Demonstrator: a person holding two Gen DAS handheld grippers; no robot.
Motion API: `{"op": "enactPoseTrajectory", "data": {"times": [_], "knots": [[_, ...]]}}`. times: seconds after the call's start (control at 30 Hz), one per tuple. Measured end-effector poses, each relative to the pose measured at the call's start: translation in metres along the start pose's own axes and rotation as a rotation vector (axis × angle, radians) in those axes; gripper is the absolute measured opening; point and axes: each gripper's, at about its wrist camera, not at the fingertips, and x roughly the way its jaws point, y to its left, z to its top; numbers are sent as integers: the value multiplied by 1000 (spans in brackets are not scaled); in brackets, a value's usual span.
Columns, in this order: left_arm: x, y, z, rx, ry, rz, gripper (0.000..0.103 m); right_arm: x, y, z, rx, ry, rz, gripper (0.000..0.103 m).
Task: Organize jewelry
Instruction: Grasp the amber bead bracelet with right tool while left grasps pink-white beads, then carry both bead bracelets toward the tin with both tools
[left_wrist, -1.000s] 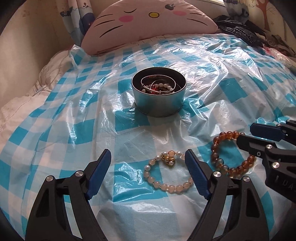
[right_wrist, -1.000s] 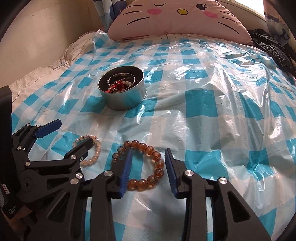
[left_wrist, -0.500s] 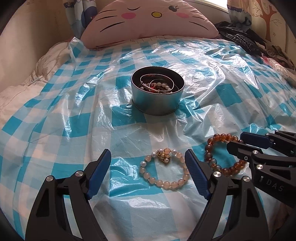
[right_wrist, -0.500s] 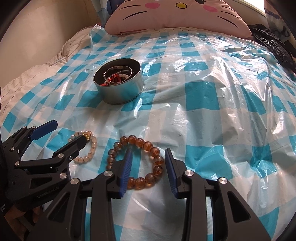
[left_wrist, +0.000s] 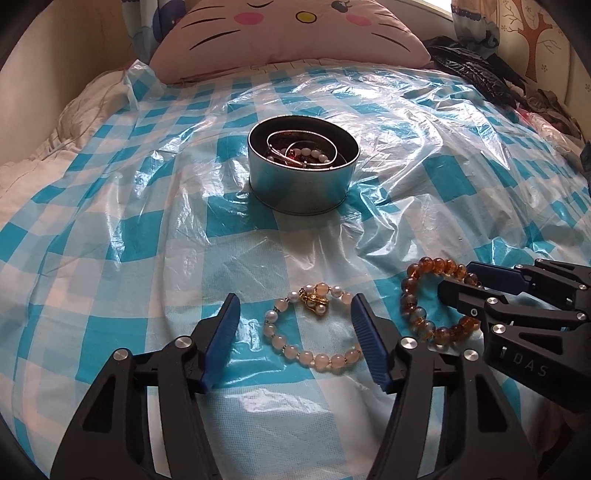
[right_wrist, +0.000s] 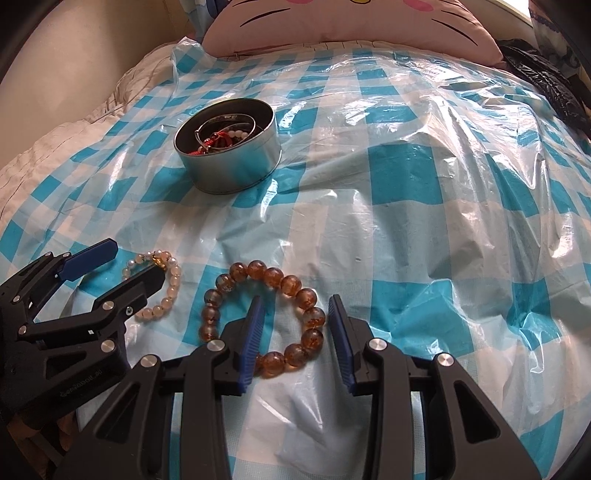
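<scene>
both tongs hang spread apart, gripping nothing. the left tongs (left_wrist: 295, 325) straddle the pale pink bracelet (left_wrist: 310, 332) lying on the checked plastic sheet (left_wrist: 147, 221) over the bed. the right tongs (right_wrist: 297, 325) bracket one side of the amber bracelet (right_wrist: 266, 314). beyond them stands the round tin (left_wrist: 301, 184), already holding jewelry.

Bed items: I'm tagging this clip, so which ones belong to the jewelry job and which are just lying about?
Job:
amber bracelet
pale bracelet
tin, already holding jewelry
left gripper
right gripper

Lying about:
cat pillow
plastic sheet
black clothing
</scene>
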Motion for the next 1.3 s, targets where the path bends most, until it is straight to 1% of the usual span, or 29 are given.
{"op": "enactPoseTrajectory", "data": {"times": [0.03, 0.07, 0.1, 0.13, 0.23, 0.3, 0.4, 0.53, 0.63, 0.73, 0.87, 0.93, 1.1, 1.3], "knots": [[3, 0, -1, -4, 16, -5, 36, 0, 1, 0, -4, -1, -1, 36], [4, 1, -1, -7, 22, -6, 32, -1, 2, 0, -9, -3, 1, 30], [4, 2, -1, -12, 24, -13, 24, -1, 3, 0, -13, -5, 8, 19], [4, 2, -2, -16, 27, -22, 16, -2, 4, 0, -17, -10, 11, 14], [1, 3, -2, -27, 19, -37, 7, -6, 4, 0, -19, -31, 32, 13], [-4, 6, -1, -43, 0, -62, 7, -9, 4, 0, -14, -46, 48, 13], [-17, 11, 0, -79, -54, -122, 7, -15, -5, 1, 37, -75, 107, 13], [-33, 17, 2, -123, -126, -202, 7, -24, -23, 1, 144, -118, 242, 13], [-40, 18, 3, -137, -164, -233, 7, -34, -25, 1, 170, -165, 333, 13], [-50, 17, 2, -148, -202, -228, 7, -47, -13, 2, 118, -211, 331, 13], [-64, 14, -1, -138, -250, -169, 7, -62, 10, 1, 15, -262, 268, 13], [-70, 13, -5, -133, -267, -149, 7, -68, 14, -1, -4, -286, 273, 13], [-83, 16, -13, -149, -294, -148, 7, -82, 11, -6, 22, -342, 309, 13], [-85, 17, -14, -151, -294, -148, 7, -81, 2, -6, 69, -338, 331, 12]]}}
